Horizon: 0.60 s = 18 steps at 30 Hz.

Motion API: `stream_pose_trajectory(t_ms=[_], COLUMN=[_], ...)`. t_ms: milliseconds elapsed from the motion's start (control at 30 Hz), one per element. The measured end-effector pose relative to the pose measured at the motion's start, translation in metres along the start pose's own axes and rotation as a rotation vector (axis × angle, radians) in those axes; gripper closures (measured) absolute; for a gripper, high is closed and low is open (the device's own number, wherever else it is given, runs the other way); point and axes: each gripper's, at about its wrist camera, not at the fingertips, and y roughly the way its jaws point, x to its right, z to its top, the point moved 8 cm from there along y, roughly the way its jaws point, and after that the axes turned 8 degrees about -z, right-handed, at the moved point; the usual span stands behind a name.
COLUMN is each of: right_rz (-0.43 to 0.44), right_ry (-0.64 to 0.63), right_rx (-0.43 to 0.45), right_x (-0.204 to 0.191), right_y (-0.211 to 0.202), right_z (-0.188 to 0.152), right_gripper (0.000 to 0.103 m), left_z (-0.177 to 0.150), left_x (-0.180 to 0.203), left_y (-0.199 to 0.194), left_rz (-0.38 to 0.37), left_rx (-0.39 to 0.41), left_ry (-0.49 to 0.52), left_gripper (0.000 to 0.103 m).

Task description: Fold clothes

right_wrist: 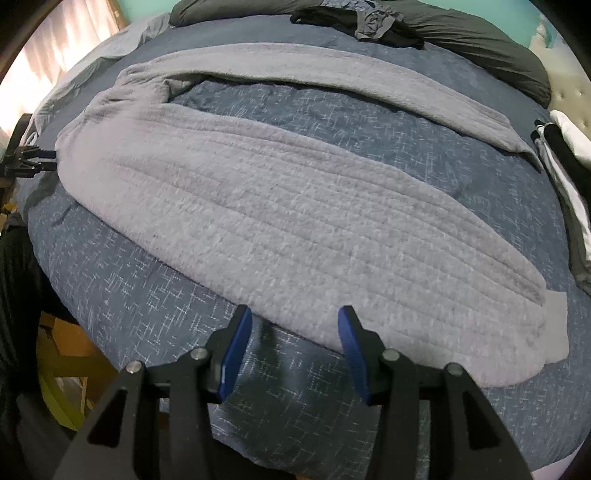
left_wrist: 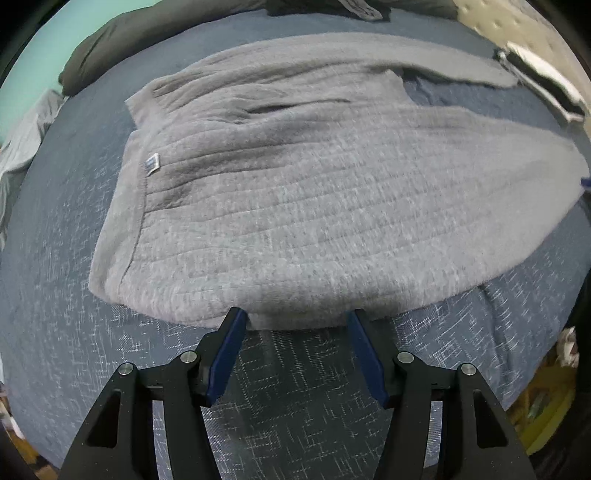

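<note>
blue bedding with a pale crosshatch print covers the whole work surface, a bed with mint wall showing at the upper left of the left wrist view.

on it lies the grey ribbed garment, fleecy, spread across the middle of both frames. it looks like long trousers: one leg runs broad toward the lower right of the right wrist view, the other leg arcs along the top, and bedding shows between them. a small white label sits on the seam at the left of the left wrist view.

the left gripper has its blue fingers spread apart, holding nothing, tips right at the garment's near edge. the right gripper is likewise released and empty, tips at the edge of the near leg.

whether this is a spread-out start or a pause between folds i cannot tell. to grip well, each claw should slide low so one finger goes under the edge, bite through the full thickness, and both should lift together so the thick fleece doesn't sag or drag the bedding.

outward: dark clothes heaped at the top, and a folded black-and-white stack at the right edge.
</note>
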Motion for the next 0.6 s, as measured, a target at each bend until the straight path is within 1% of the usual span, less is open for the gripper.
stream_pose_trajectory(t_ms=[133, 200, 333, 500, 567, 600], right_rz=[0.008, 0.007, -0.007, -0.027, -0.035, -0.039], right_ry=[-0.028, -0.051, -0.082, -0.119, -0.133, -0.141], right_rx=[-0.004, -0.01, -0.013, -0.013, -0.014, -0.014], right_x=[-0.005, -0.009, -0.012, -0.015, -0.017, -0.017], right_y=[0.003, 0.004, 0.008, 0.014, 0.017, 0.018], right_z=[0.001, 0.001, 0.002, 0.003, 0.004, 0.004], right_gripper=[0.054, 0.054, 0.054, 0.054, 0.058, 0.068], left_z=[-0.002, -0.002, -0.001, 0.004, 0.005, 0.006], left_x=[0.006, 0.011, 0.017, 0.021, 0.023, 0.023], left_y=[0.003, 0.002, 0.006, 0.01, 0.011, 0.012], left_rz=[-0.01, -0.013, 0.016, 0.013, 0.029, 0.036], left_rx=[0.003, 0.006, -0.004, -0.004, -0.008, -0.011], left_ry=[0.008, 0.029, 0.075, 0.086, 0.109, 0.12], left_gripper=[0.041, 0.041, 0.041, 0.041, 0.042, 0.046])
